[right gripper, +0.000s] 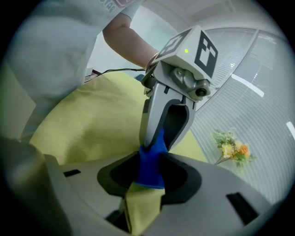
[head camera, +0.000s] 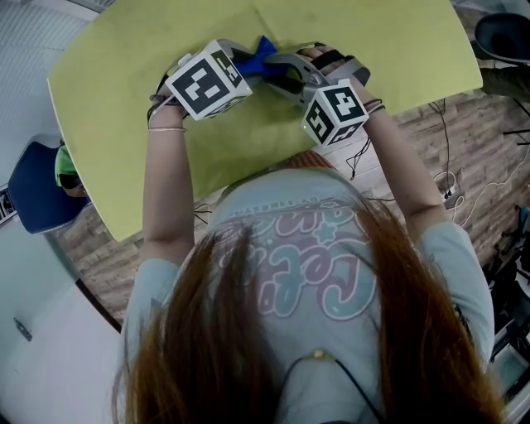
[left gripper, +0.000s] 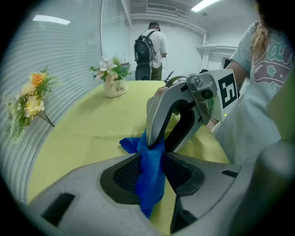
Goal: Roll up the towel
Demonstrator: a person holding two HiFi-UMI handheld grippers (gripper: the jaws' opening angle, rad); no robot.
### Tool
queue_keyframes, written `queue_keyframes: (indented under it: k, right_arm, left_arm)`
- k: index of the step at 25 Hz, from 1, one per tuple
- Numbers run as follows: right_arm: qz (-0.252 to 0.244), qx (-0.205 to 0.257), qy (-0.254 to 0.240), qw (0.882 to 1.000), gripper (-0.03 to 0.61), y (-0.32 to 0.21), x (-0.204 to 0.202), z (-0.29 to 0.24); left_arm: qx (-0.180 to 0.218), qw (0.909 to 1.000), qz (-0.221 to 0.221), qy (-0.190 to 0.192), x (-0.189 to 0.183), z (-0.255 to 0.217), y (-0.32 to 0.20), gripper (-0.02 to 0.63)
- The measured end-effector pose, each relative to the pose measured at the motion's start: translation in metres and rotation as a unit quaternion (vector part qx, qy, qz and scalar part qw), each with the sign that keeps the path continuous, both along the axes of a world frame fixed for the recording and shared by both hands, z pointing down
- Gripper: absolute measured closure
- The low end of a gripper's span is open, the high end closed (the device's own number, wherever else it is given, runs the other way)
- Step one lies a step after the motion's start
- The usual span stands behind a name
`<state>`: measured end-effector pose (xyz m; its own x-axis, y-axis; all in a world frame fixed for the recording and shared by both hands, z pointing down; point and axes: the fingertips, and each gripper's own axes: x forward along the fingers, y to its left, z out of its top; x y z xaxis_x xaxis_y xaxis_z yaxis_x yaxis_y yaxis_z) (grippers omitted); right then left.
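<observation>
Bridging the left tongs (left gripper: 150, 161) and right tongs (right gripper: 150, 167), the blue towel (head camera: 263, 50) is bunched over the yellow desk (head camera: 389, 50); each pair pinches it, partly closed, tips nearly meeting.

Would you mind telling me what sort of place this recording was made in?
Probably an office or lab room: a yellow-green tablecloth, ceiling strip lights, a slatted wall, and cables trailing across the wood-look floor.
</observation>
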<state>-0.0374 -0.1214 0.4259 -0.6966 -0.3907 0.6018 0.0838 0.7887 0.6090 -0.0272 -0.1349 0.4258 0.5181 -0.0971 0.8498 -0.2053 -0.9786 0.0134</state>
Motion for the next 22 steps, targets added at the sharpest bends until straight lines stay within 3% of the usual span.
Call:
queue_keyframes:
  k: [3, 13, 16, 22]
  right_arm:
    - [0.006, -0.027, -0.008, 1.000, 0.437, -0.003, 0.001, 0.001]
    - [0.016, -0.158, -0.029, 0.987, 0.462, -0.010, 0.001, -0.004]
    - [0.013, -0.183, -0.030, 0.983, 0.463, -0.012, 0.001, -0.006]
    - [0.008, -0.220, -0.026, 0.975, 0.466, -0.015, 0.002, -0.006]
  left_arm:
    - [0.018, 0.9998, 0.011, -0.001, 0.002, -0.002, -0.001, 0.474]
    - [0.154, 0.9880, 0.011, -0.001, -0.004, -0.028, -0.004, 0.456]
    - [0.162, 0.9866, 0.017, -0.004, -0.007, -0.035, -0.003, 0.456]
    - [0.140, 0.9892, 0.040, -0.015, -0.003, -0.029, 0.012, 0.456]
